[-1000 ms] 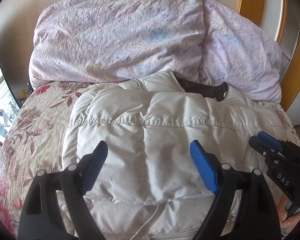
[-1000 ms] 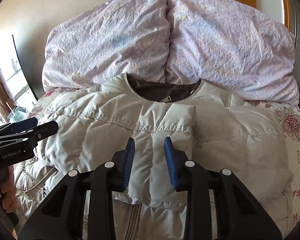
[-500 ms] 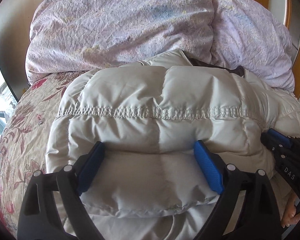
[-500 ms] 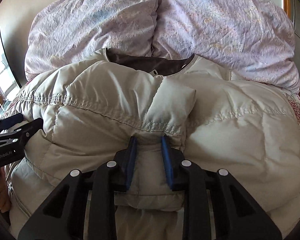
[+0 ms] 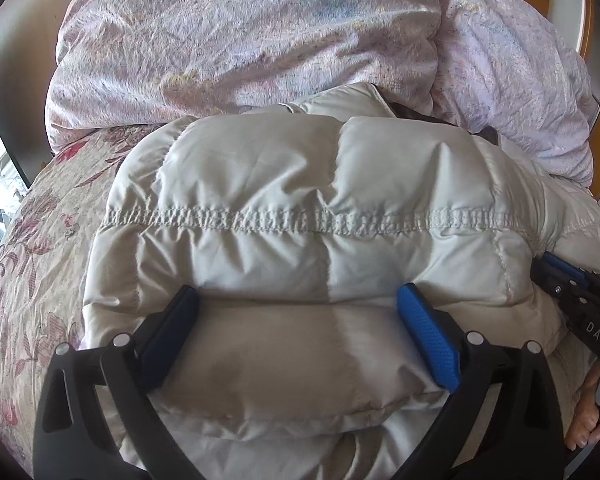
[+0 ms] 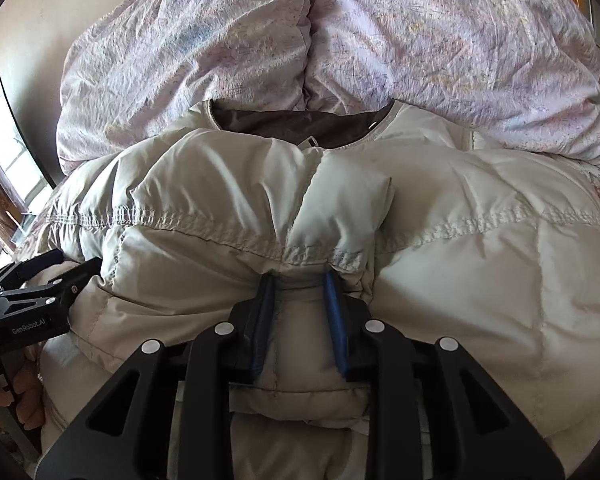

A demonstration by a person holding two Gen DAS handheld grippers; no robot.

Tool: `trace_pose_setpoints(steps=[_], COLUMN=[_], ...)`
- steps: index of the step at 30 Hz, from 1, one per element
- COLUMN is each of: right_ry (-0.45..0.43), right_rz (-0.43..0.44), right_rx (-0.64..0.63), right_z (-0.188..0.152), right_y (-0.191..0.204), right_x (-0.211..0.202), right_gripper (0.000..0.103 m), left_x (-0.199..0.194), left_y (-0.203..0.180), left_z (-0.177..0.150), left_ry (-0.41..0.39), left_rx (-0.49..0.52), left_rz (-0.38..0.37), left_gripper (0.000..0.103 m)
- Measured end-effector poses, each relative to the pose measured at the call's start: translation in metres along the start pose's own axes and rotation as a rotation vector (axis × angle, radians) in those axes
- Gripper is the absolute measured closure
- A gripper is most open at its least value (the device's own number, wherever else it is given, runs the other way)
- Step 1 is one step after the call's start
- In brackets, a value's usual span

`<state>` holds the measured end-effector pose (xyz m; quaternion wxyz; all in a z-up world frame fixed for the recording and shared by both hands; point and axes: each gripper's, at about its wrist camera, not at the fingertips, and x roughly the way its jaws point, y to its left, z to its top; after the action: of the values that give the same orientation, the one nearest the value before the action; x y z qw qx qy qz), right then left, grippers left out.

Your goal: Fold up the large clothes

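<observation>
**Kid:** What is that big puffy thing?

**Me:** That is a puffy jacket. It is pale cream, smooth and a bit shiny, and stuffed fat like a cushion. It lies on the bed, on a flowery bedspread, just below two crinkly lilac pillows. A line of bumpy stitching runs across it and splits it into soft humps.

**Kid:** What is the brown bit?

**Me:** That is the inside of the collar. It is dark and thin, up near the pillows.

**Kid:** What is your left gripper doing?

**Me:** My left gripper is spread wide. Its blue ribbed pads sit on either side of a fat roll of the jacket's lower edge. The roll fills the gap between them, but I cannot tell if they squeeze it.

**Kid:** And the other one?

**Me:** My right gripper is pulled in narrow. Its blue fingers pinch a bunched fold of the jacket, right under the stitching, and the cloth puckers there.

**Kid:** Are the grippers hard?

**Me:** Yes. They are black plastic with round silver bolts. Each one peeks into the other's view, at the edge of the jacket.
</observation>
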<state>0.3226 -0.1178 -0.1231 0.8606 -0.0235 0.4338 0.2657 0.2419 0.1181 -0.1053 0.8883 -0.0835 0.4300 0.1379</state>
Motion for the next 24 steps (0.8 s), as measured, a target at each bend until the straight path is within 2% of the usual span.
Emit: trace_pose_setpoints(steps=[1,2,3,5,6,9,12,15,20,24], right_ry=[0.023,0.045,0.058,0.06,0.044,0.054,0.114,0.166,0.196,0.226], right_rz=[0.034,0.077,0.118,0.144,0.153,0.145,0.151,0.165,0.156,0.172], right_rx=[0.021,0.056,0.097,0.164,0.181,0.196,0.236,0.329,0.461,0.527], right_z=[0.001,0.002,0.002,0.0,-0.003,-0.017,-0.039,-0.067,-0.117,-0.15], right_y=[-0.005,-0.013,-0.022,-0.04,-0.05,-0.079,-0.112,-0.152,-0.206,-0.228], right_x=[-0.006,-0.015,-0.026,-0.053,-0.07,-0.114,-0.145,-0.171,-0.201,-0.208], right_gripper=[0.072,0.066,0.052,0.03,0.027,0.023,0.02,0.02,0.02,0.021], left_x=[-0.01,-0.02,-0.032,-0.056,-0.067,-0.091,-0.107,-0.121,-0.134,-0.138], left_y=[0.004,0.008,0.013,0.025,0.032,0.06,0.089,0.117,0.149,0.161], left_z=[-0.003,-0.006,-0.01,-0.02,-0.025,-0.047,-0.073,-0.099,-0.138,-0.159], left_ry=[0.0,-0.003,-0.009,-0.02,-0.023,-0.002,0.04,0.07,0.122,0.144], left_rx=[-0.005,-0.009,-0.007,0.004,0.009,0.017,-0.005,-0.049,-0.123,-0.179], left_rz=[-0.021,-0.043,-0.06,-0.074,-0.08,-0.101,-0.132,-0.167,-0.247,-0.304], left_gripper=[0.006,0.006,0.006,0.006,0.006,0.006,0.006,0.01,0.018,0.024])
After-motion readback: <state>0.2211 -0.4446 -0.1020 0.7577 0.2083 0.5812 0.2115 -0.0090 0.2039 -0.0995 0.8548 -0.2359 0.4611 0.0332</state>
